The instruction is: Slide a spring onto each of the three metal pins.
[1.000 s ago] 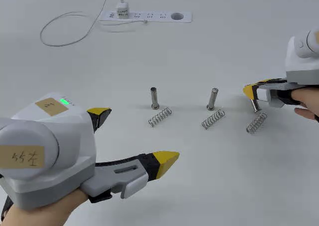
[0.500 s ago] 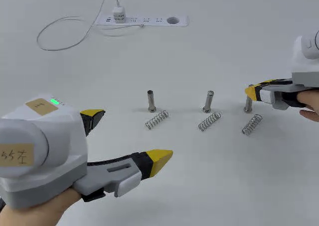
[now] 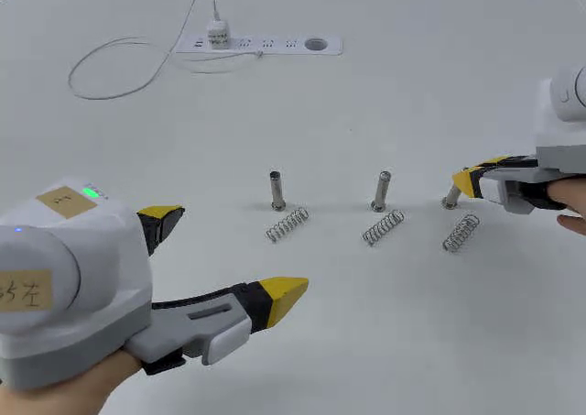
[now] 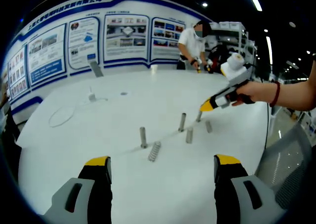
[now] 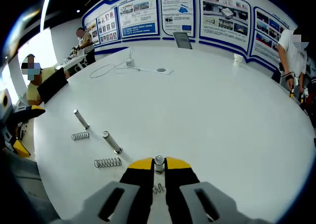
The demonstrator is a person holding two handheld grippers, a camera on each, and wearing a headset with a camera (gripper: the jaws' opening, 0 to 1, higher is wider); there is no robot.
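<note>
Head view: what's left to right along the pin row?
left pin → middle pin → right pin, gripped by the right gripper. The springs overlap their pins sideways, so they are omitted.

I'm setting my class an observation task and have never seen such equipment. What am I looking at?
No robot: a person holds a two-jaw gripper in each hand. One picture comes from a headset camera looking down at a white table; the round ones come from cameras on the grippers. The left gripper is open, holding nothing. The right gripper is closed on the rightmost pin, which tilts. The middle pin and left pin stand upright. The left spring, middle spring and right spring lie beside them, none threaded on. A power strip lies further back.
</note>
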